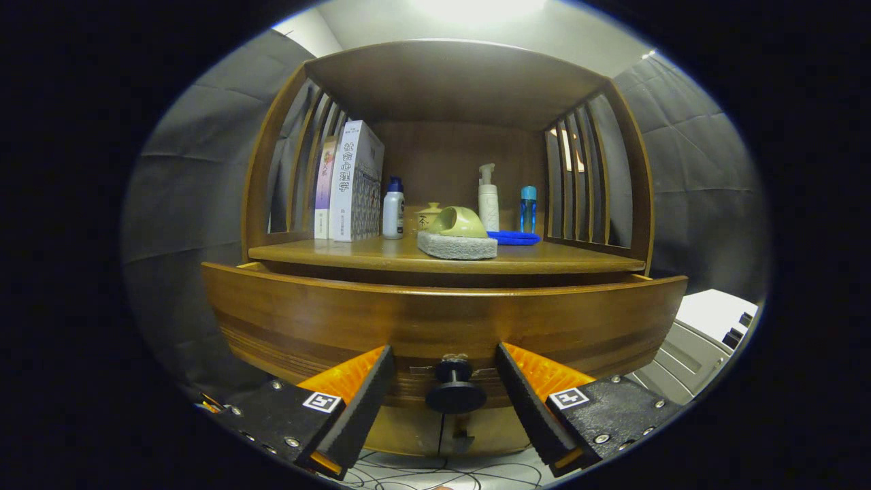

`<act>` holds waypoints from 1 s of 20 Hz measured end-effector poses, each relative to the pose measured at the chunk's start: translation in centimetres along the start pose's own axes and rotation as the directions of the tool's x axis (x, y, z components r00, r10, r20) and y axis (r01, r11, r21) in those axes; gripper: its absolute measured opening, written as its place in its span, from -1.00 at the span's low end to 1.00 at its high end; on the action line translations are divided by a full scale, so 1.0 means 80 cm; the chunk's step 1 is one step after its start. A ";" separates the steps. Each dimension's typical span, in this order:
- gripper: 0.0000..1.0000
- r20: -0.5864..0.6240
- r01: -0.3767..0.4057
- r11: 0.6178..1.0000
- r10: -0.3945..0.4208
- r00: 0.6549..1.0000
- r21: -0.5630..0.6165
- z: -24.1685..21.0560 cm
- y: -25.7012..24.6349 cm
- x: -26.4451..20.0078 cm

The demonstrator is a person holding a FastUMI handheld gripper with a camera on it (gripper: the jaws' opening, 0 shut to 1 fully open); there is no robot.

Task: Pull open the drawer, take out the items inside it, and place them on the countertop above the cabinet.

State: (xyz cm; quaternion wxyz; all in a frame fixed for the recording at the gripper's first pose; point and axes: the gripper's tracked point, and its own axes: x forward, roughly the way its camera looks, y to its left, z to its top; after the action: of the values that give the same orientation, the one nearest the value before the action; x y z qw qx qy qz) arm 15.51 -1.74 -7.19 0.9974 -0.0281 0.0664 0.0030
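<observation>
Tongs [446, 381] spread apart, drawer knob [454, 389] between fingers untouched; drawer [306, 320] pulled out.

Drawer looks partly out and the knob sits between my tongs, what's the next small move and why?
Probably close the tongs on the black knob. They stand open with the knob between them, touching neither finger, and the drawer front is only a little way out from under the countertop, so its contents are hidden. Then pull straight back.

2 books [347, 184], 3 bottles [393, 209], 1 sponge [456, 246], 1 drawer [442, 320] with 1 knob [454, 395].
</observation>
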 end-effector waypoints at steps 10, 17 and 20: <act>0.90 0.012 -0.016 0.999 0.015 1.000 0.035 0.000 -0.002 0.037; 0.90 0.014 -0.020 0.999 0.020 1.000 0.039 0.003 -0.004 0.061; 0.90 0.006 -0.019 0.999 0.019 1.000 0.040 0.004 -0.005 0.071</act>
State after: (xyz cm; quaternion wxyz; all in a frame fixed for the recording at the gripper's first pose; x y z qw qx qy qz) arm 21.21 -2.14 -7.58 0.9979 -0.0075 0.0638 0.0114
